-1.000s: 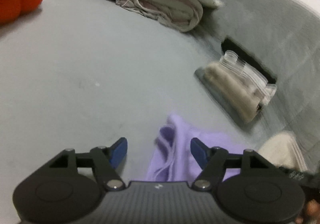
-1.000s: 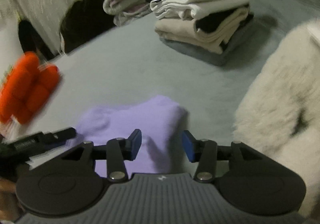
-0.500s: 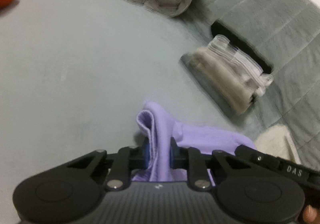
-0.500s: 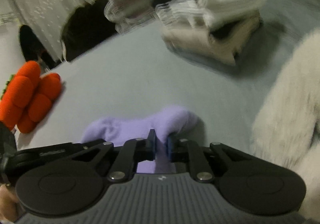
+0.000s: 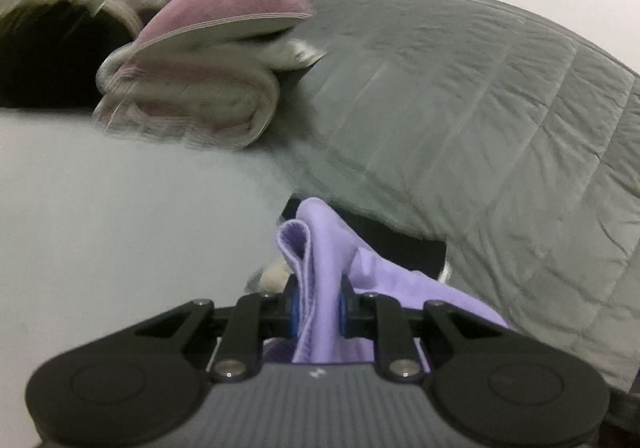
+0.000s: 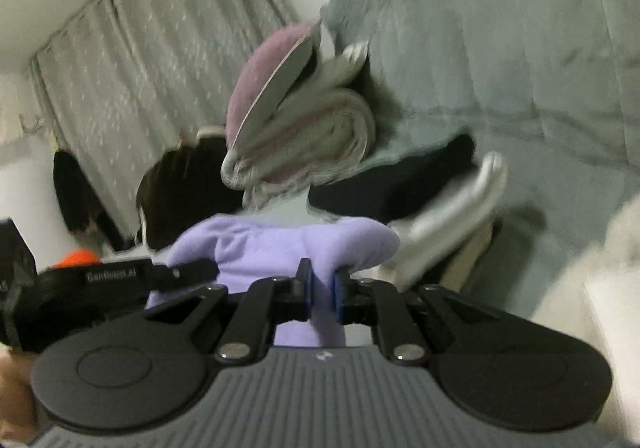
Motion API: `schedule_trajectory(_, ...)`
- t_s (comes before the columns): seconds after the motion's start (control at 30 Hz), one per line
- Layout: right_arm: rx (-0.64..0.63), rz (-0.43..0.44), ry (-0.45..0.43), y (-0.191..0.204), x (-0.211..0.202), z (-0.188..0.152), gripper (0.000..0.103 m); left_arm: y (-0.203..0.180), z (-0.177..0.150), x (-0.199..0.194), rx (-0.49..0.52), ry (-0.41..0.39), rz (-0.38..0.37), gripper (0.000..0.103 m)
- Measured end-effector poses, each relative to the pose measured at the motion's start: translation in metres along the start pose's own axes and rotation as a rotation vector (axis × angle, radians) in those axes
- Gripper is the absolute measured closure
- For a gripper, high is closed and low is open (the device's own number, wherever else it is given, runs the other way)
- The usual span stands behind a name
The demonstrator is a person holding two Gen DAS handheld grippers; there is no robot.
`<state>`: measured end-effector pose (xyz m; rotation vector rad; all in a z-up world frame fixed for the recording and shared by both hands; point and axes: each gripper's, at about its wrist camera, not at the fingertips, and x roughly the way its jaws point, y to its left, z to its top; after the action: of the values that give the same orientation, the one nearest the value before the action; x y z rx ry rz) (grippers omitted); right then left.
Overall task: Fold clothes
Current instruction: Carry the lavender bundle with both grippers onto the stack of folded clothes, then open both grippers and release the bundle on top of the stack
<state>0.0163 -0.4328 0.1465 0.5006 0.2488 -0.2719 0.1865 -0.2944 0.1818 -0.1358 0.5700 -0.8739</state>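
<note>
Soft lilac fleece garment pinched in both black grippers, left and right, jaws clamped on cloth.

I see a bedroom in a home. A big grey quilt lies puffed up on the bed. A folded pink and white blanket sits on the bed too. Long pale curtains hang by the white wall. More folded clothes are stacked near the quilt.
</note>
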Motion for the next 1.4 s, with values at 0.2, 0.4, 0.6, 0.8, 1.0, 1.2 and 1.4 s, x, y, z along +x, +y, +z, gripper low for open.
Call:
schedule_trajectory(0.2,0.009,-0.040,-0.109,-0.039,0.040,0.065,0.091,-0.050,0.068,0.076,0.135,-0.023,0.035,0.085)
schedule_trajectory(0.4,0.074,-0.158,-0.014,-0.081,0.100,0.073,0.091,-0.068,0.051,0.184,0.300,0.087,0.234,0.068)
schedule_trajectory(0.6,0.220,-0.230,0.021,-0.116,0.089,0.038,0.048,-0.041,0.056,0.160,0.193,0.016,0.252,0.036)
schedule_trajectory(0.8,0.212,-0.308,0.042,-0.115,0.034,0.011,0.048,-0.046,0.034,0.078,0.128,0.004,0.273,0.034)
schedule_trajectory(1.0,0.062,-0.324,0.127,-0.073,-0.014,-0.001,0.020,-0.085,-0.017,0.008,0.195,0.069,0.294,0.012)
schedule_trajectory(1.2,0.035,-0.280,0.108,-0.046,-0.037,-0.018,0.000,-0.111,-0.016,-0.028,0.358,0.087,0.367,0.001)
schedule_trajectory(1.4,0.040,-0.342,0.057,-0.053,-0.025,-0.008,0.000,-0.103,-0.015,-0.027,0.373,0.075,0.325,0.001)
